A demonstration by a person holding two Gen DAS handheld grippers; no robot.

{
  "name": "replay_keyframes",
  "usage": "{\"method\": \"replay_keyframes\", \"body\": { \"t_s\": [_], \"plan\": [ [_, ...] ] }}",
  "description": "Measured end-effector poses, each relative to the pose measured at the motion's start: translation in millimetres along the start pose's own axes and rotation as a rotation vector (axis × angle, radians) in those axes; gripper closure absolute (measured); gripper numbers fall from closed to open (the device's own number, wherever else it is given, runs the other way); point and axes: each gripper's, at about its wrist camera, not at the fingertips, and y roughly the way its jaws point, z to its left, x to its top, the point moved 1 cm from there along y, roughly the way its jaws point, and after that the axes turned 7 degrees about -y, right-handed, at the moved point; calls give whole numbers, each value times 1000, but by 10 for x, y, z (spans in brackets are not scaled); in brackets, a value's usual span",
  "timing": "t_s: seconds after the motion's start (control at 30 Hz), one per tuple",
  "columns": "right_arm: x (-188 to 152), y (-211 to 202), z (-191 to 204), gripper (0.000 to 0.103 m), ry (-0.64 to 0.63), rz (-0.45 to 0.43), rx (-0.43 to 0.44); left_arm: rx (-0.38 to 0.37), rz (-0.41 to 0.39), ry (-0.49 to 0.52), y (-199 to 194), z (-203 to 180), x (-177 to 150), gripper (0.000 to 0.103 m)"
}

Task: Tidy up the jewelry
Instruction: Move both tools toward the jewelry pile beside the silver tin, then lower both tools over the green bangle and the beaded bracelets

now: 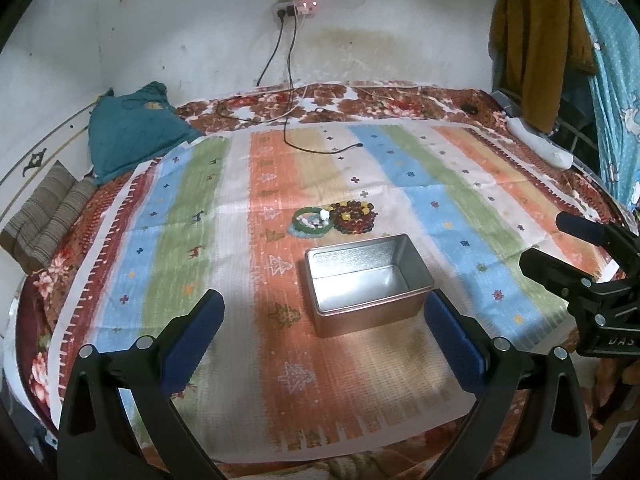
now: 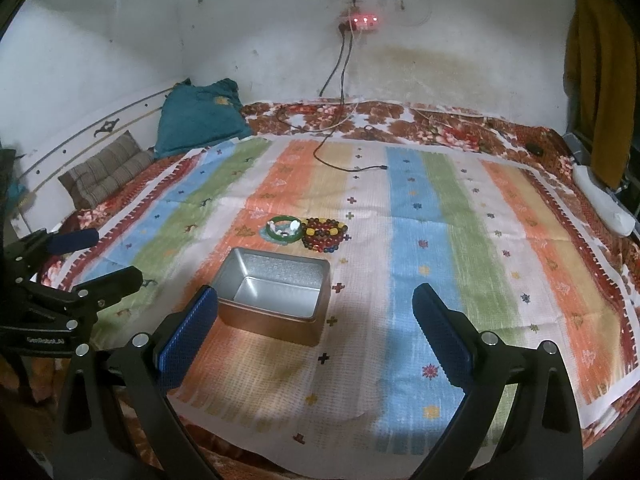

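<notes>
An empty open metal tin (image 1: 366, 284) (image 2: 276, 292) sits on the striped cloth. Just beyond it lie a green bangle (image 1: 312, 222) (image 2: 283, 229) with small white pieces inside it, and a pile of red, yellow and dark bead bracelets (image 1: 355, 217) (image 2: 325, 232). My left gripper (image 1: 324, 308) is open and empty, near side of the tin; it also shows in the right wrist view (image 2: 100, 256). My right gripper (image 2: 316, 304) is open and empty, to the tin's right; it also shows in the left wrist view (image 1: 556, 240).
The striped cloth (image 1: 460, 200) covers a floral bedspread (image 2: 440, 120). A black cable (image 1: 320, 150) trails from a wall socket strip (image 1: 296, 8). A teal cushion (image 1: 132, 128) and a striped pillow (image 1: 44, 216) lie at the left. A white bundle (image 2: 604, 204) lies at the right.
</notes>
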Motion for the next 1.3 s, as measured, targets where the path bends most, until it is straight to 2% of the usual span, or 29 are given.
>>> {"method": "replay_keyframes", "body": {
  "t_s": [0.27, 0.57, 0.7, 0.9, 1.3],
  "plan": [
    [9, 26, 3, 4, 4, 5, 0, 6, 2, -1, 18, 22, 10, 6],
    [61, 233, -32, 4, 18, 62, 14, 30, 23, -6, 104, 58, 81, 6],
    [122, 349, -25, 4, 18, 87, 7, 19, 55, -42, 228, 91, 187, 6],
    [223, 508, -75, 4, 36, 112, 2, 35, 61, -44, 335, 78, 329, 6],
    [394, 795, -182, 4, 58, 157, -8, 109, 72, -13, 655, 86, 604, 6]
  ]
}}
